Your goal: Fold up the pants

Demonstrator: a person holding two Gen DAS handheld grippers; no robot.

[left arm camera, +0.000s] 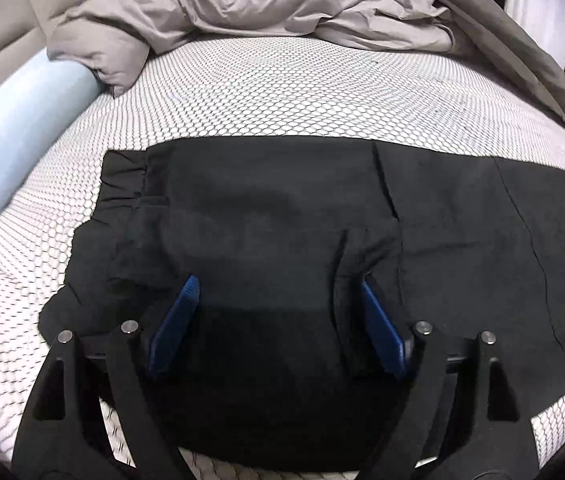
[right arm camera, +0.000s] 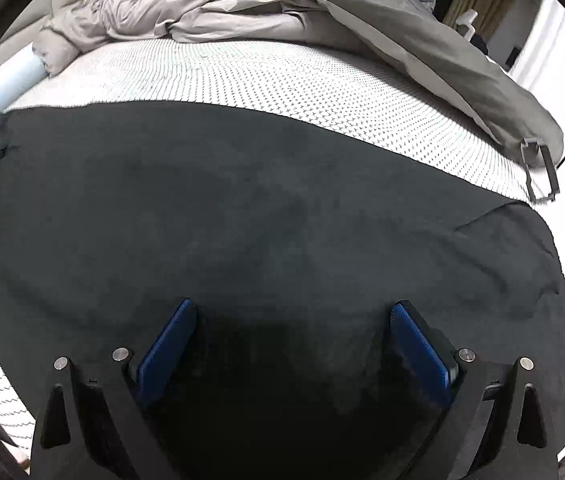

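Black pants [left arm camera: 282, 208] lie spread across the white mesh mattress [left arm camera: 282, 96], with the gathered waistband at the left [left arm camera: 126, 180] and the legs running off to the right. My left gripper [left arm camera: 278, 288] is open, its blue pads [left arm camera: 178, 320] just above the near waist area with some bunched cloth between them. In the right wrist view the pants [right arm camera: 242, 200] fill most of the frame, lying flat. My right gripper [right arm camera: 294, 312] is open and empty, its blue pads [right arm camera: 166, 352] hovering just over the cloth.
A crumpled grey duvet [left arm camera: 262, 4] lies at the far side of the bed and runs down the right edge [right arm camera: 462, 64]. A pale blue bolster [left arm camera: 14, 132] lies at the left. A strap buckle [right arm camera: 538, 172] hangs off the duvet's corner at the right.
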